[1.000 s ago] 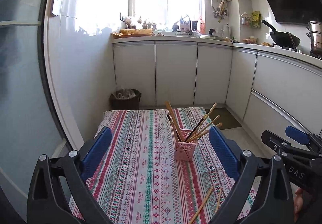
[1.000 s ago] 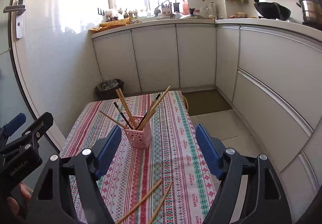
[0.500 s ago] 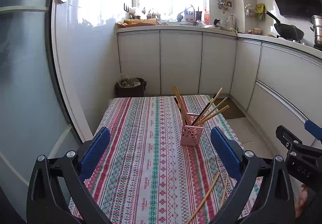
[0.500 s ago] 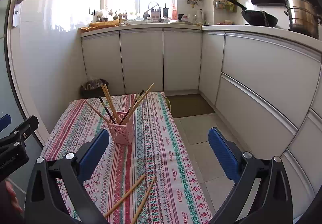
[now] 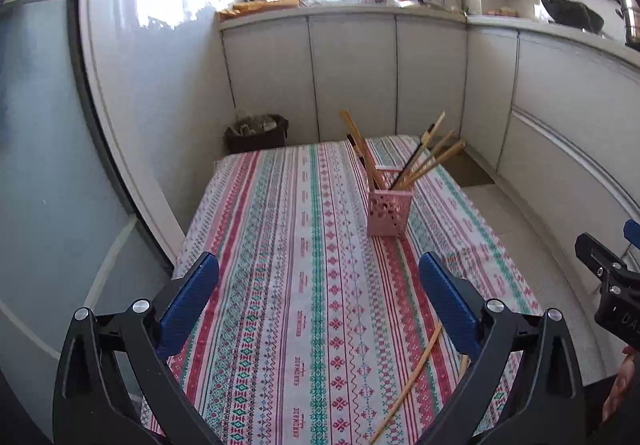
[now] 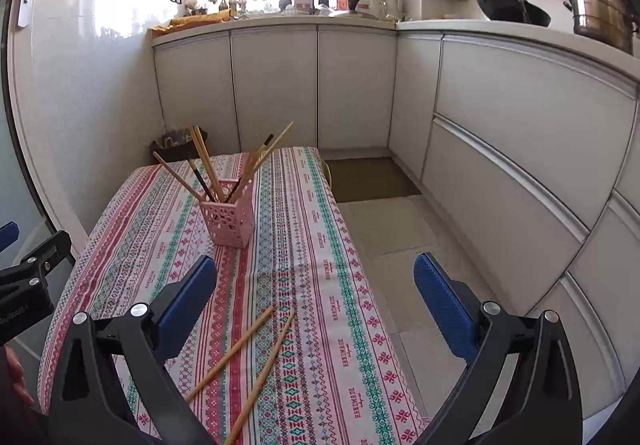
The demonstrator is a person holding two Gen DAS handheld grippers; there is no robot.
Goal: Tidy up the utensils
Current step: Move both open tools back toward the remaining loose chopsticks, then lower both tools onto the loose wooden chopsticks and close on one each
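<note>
Left wrist view shows the left tool [image 5: 318,295] with its blue pads spread wide and nothing between them, hanging over the near half of the bench [image 5: 280,245], which is covered by a striped patterned cloth. Farther along the bench, right of centre, stands a pink perforated holder [image 5: 388,213] with several chopsticks [image 5: 430,161] leaning out of it in different directions, most wooden and at least one dark. A loose wooden chopstick [image 5: 408,385] lies on the cloth near the tool's right pad; a second one beside it is mostly hidden behind the finger.

From the right wrist view, the right tool [image 6: 316,295] is also wide apart and empty, hanging over the bench's right edge. Two loose chopsticks [image 6: 248,357] lie side by side on the cloth between its fingers, well apart from the holder [image 6: 230,219]. The left tool's black body [image 6: 28,285] shows at the left edge.
</note>
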